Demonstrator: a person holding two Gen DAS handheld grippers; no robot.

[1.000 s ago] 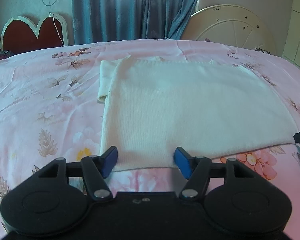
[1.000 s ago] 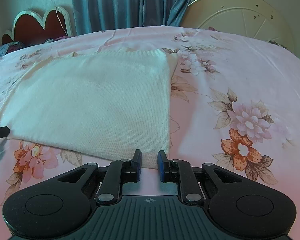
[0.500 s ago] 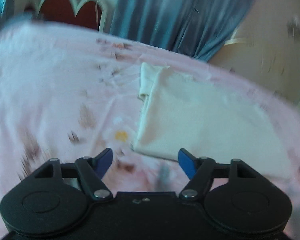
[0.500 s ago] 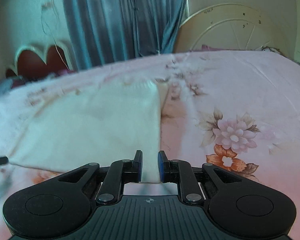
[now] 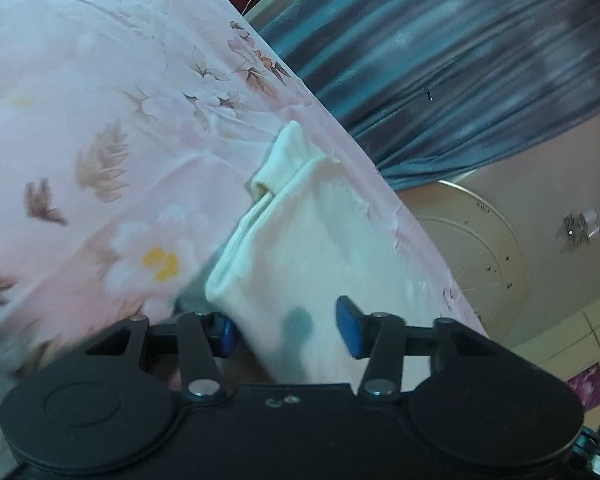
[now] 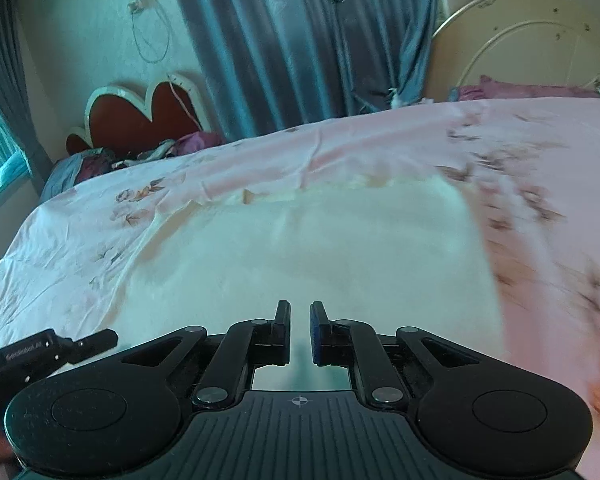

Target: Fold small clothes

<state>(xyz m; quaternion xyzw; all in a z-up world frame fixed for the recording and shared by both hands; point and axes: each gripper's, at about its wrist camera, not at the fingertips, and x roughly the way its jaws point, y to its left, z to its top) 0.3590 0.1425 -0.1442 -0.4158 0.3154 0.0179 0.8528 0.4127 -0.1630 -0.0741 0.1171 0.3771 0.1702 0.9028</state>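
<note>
Left gripper (image 5: 288, 330) rolled to one side, jaws closing around the near corner of the cream sweater (image 5: 312, 240); cloth sits between the blue pads (image 5: 350, 332), not pinched yet. Right gripper (image 6: 300, 334) jaws closing, only a narrow gap left, sweater (image 6: 320, 256) edge seen through the gap; can't tell if the pads grip it. Sweater lies flat on the pink floral bedsheet (image 6: 340, 148). Blue curtain (image 6: 300, 32) and heart-shaped headboard (image 6: 144, 116) behind.

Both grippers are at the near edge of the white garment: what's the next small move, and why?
Probably let the left gripper finish closing on the white garment, whose edge sits between its jaws. The right gripper is closing with cloth in its narrow gap, so both could then lift.
</note>
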